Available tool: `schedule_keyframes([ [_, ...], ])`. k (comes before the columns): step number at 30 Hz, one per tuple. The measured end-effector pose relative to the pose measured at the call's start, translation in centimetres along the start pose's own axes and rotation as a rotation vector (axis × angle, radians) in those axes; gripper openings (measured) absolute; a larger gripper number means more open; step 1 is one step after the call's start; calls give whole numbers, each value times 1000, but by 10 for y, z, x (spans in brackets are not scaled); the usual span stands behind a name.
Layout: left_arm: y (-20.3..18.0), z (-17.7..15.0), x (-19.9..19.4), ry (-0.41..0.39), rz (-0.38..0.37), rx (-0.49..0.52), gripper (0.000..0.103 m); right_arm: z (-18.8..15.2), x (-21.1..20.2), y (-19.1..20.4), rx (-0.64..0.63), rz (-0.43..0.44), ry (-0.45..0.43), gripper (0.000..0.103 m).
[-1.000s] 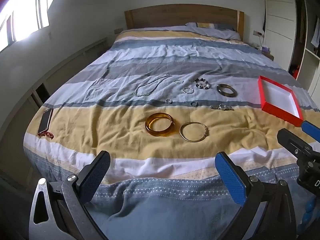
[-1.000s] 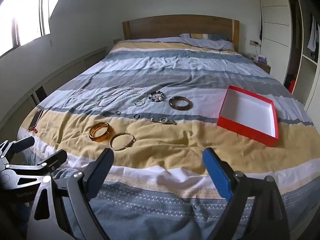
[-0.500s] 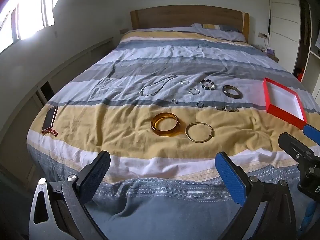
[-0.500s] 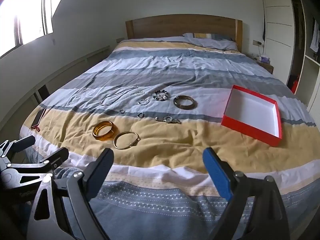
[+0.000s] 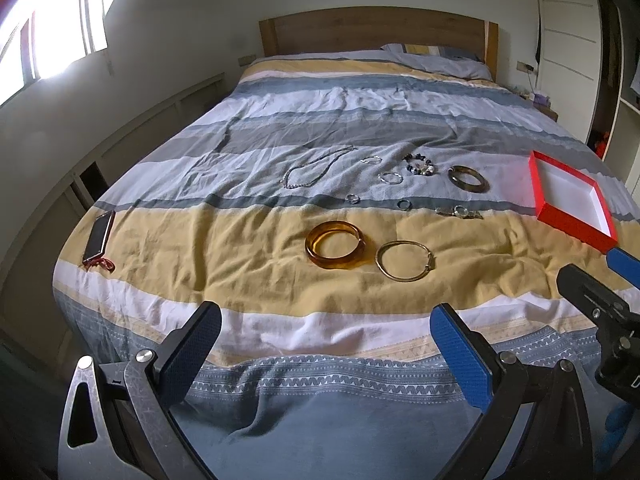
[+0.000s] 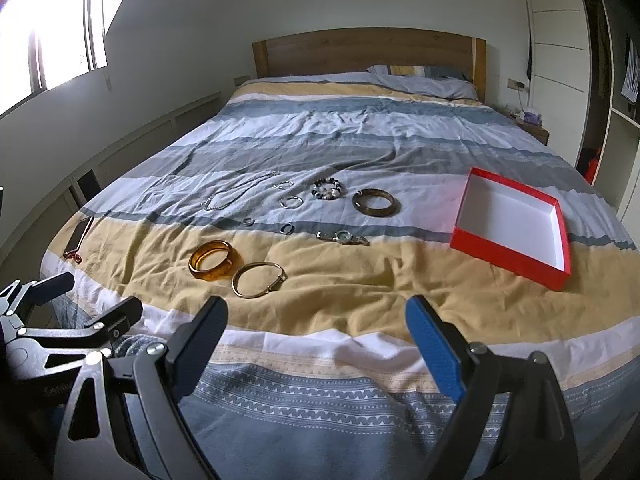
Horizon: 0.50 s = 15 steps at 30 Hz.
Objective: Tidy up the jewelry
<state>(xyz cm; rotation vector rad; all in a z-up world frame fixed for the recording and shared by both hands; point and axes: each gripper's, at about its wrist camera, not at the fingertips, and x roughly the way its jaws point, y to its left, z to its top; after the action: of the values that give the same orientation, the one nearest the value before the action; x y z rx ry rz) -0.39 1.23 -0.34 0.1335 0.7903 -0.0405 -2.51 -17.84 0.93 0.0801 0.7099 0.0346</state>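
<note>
1. Amber bangle (image 5: pixel 335 244) lies flat on the yellow band of the bedspread (image 5: pixel 240 240), just beside a thin gold bangle (image 5: pixel 405 260); both sit nearest the foot of the bed.
2. Farther up lie a chain necklace (image 5: pixel 314 168), a beaded bracelet (image 5: pixel 419 164), a dark bangle (image 5: pixel 468 178), a watch (image 6: pixel 343 237) and several small rings (image 6: pixel 287 228). All are apart from one another.
3. Red box (image 6: pixel 512 227) stands open, white inside and holding nothing, well to the right of the jewelry.
4. Left gripper (image 5: pixel 325 326) hangs over the foot of the bed, jaws spread wide, holding nothing. Right gripper (image 6: pixel 316 322) is likewise wide apart and bare.
5. Handling, as judged: the bangles look rigid and light; the amber one looks smooth, so likely slippery. Grip across one side of the rim. The necklace is limp and should be pinched mid-strand. The rings are tiny and sit low in soft cloth, so they may be hard to catch.
6. Not determinable: ring count and detail, and the clasp on the gold bangle. A phone (image 5: pixel 98 236) lies at the left edge.
</note>
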Motion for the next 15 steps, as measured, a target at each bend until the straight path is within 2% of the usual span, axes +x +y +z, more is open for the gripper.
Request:
schedule_keyframes([
  [15,8,3,6,5,-37,23,102,0,3,10,-7,2,46,91],
])
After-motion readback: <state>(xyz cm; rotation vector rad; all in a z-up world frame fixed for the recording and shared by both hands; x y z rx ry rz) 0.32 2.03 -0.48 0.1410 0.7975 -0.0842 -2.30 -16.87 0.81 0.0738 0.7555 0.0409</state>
